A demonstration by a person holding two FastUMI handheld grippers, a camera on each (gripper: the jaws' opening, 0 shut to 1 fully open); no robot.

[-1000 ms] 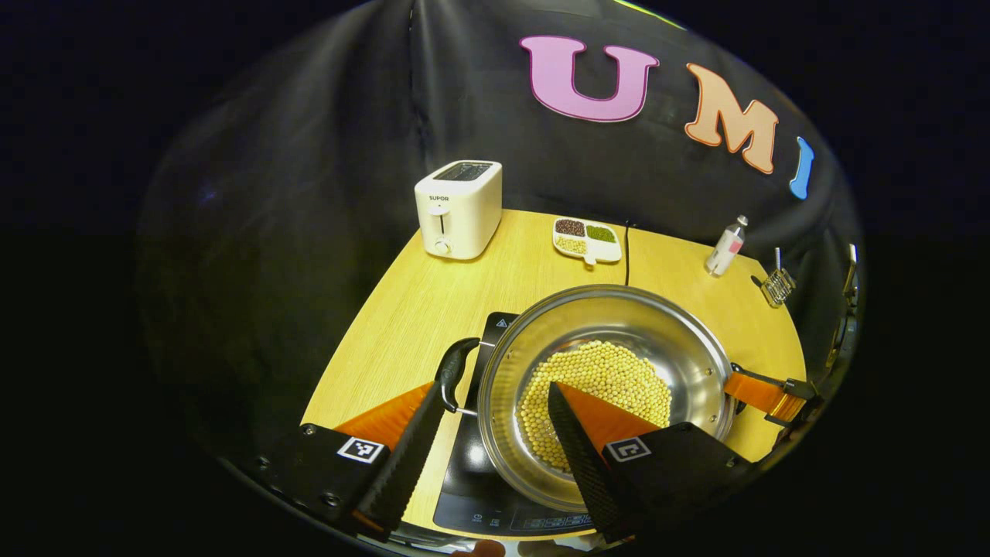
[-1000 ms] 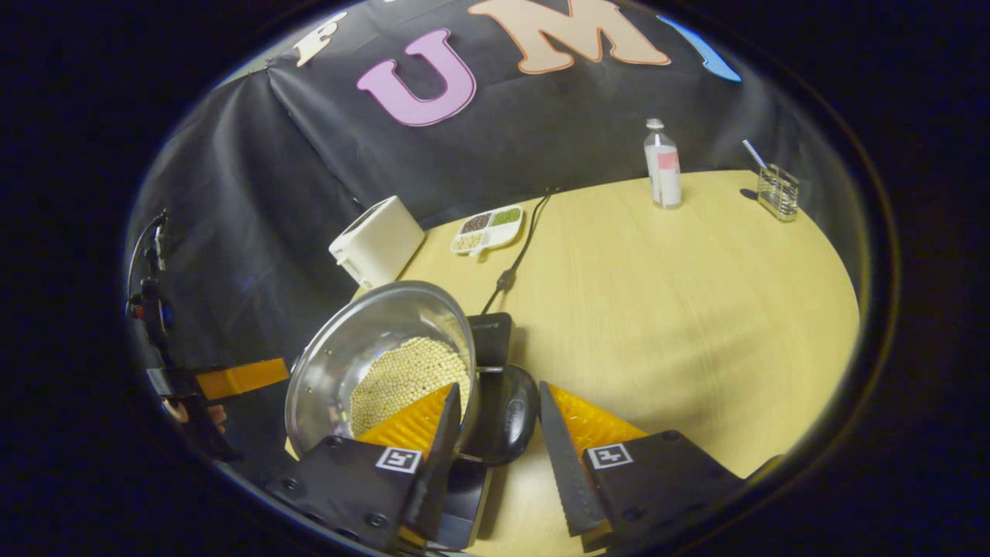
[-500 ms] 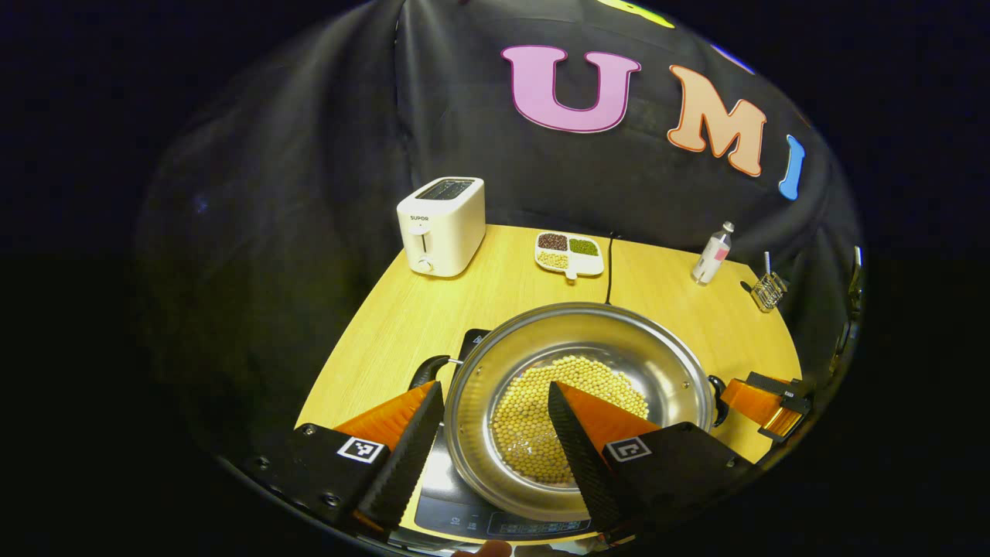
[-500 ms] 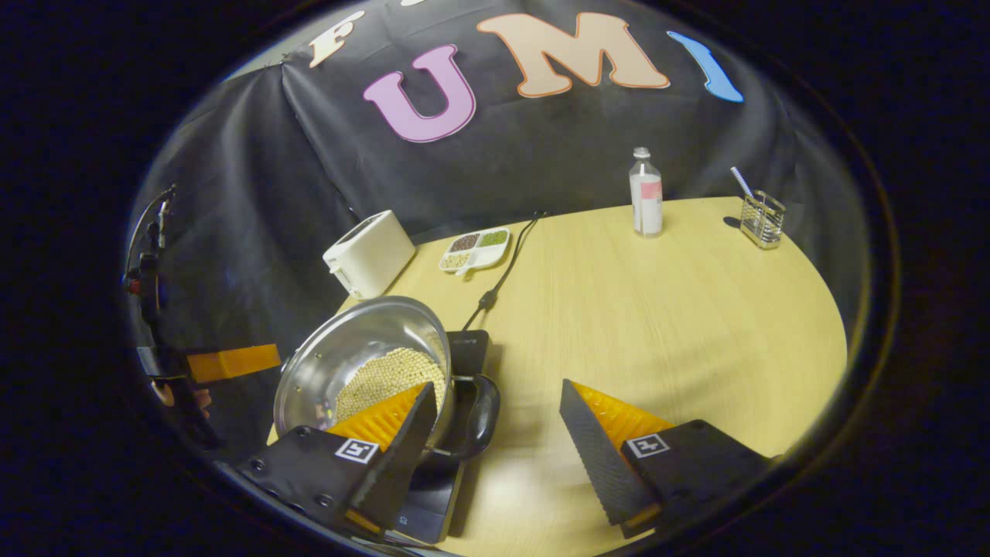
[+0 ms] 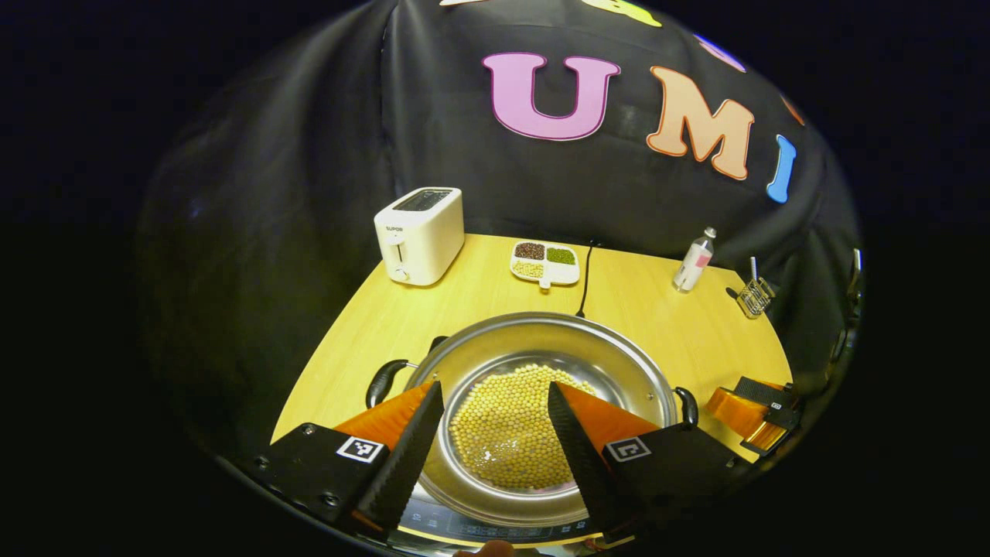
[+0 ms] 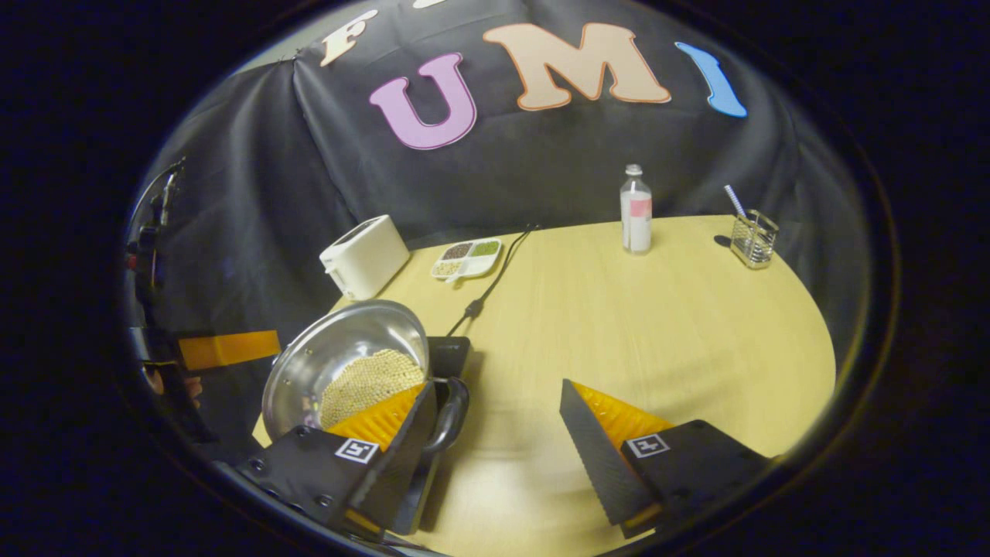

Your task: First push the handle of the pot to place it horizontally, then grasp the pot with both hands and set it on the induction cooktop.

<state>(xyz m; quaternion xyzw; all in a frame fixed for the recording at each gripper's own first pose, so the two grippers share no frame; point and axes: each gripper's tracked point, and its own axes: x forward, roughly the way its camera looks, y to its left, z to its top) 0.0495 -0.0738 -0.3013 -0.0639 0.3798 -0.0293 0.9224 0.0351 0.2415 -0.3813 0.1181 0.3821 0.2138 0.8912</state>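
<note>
The left gripper (image 5: 489,433) is spread wide and holds nothing, its two fingers hanging over the near rim of the shiny round steel pot (image 5: 541,363) filled with pale yellow beans (image 5: 510,422). The right gripper (image 6: 495,441) is likewise released, its inner finger just beside the pot's looped black right handle (image 6: 452,410), not around it.

The pot sits on the flat black induction cooktop (image 6: 448,356), near the front of the light wooden table (image 6: 657,325); the other black handle (image 5: 383,381) shows at the pot's left side. So the placing looks done, and the step in hand seems to be letting go cleanly.

To do that well, each gripper should draw straight back and slightly up, fingers wide, clear of rim and handle loop, so the pot is not nudged off the cooktop or the beans jolted.
</note>
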